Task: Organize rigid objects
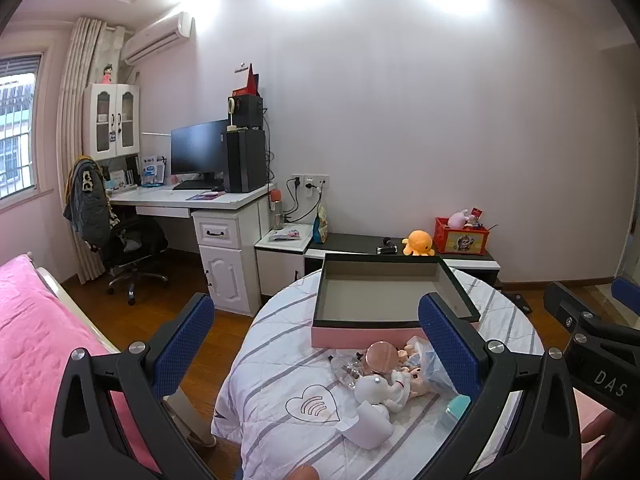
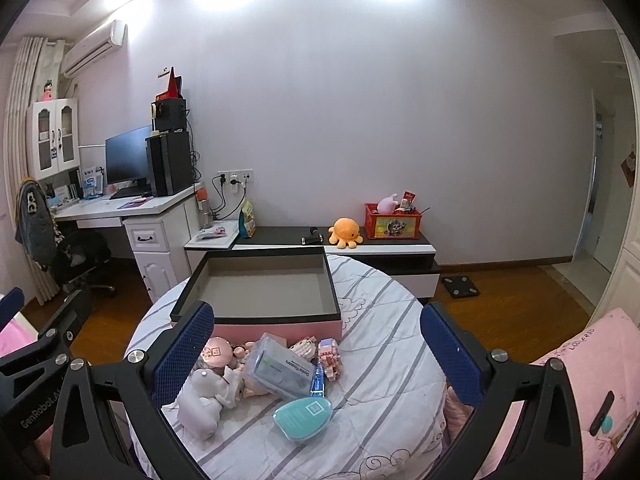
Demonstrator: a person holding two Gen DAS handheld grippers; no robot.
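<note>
On the round counter [image 2: 380,360], under a white striped cloth, sits an open box [image 2: 260,292] with pink sides and a dark rim, nothing in it. Just in front of the box lies a small heap of things, some touching one another: a white figure [image 2: 204,400] nearest the edge, a round pink compact [image 2: 218,352] behind it, a clear plastic case [image 2: 280,368] tilted on top of the pile, a pink block toy [image 2: 328,354] to its right, and a teal egg-shaped case [image 2: 304,416] lying apart toward the front. Small doll pieces show between the compact and the clear case, too jumbled to tell apart.

Both tools hang above the near edge of the counter, touching nothing. The left tool [image 1: 344,344] has its blue pads spread wide, the heap showing between them and partly behind the right pad. The right tool [image 2: 318,346] is spread just as wide, with the heap between its pads, toward the left one. Each tool shows at the edge of the other's view.

Against the far wall stands a low cabinet [image 2: 280,236] with an orange octopus plush [image 2: 346,232] and a red crate [image 2: 392,222] on it. A white desk [image 2: 120,208] with a monitor [image 2: 128,156] stands to the left, and pink bedding [image 1: 36,340] lies on both sides of the counter.
</note>
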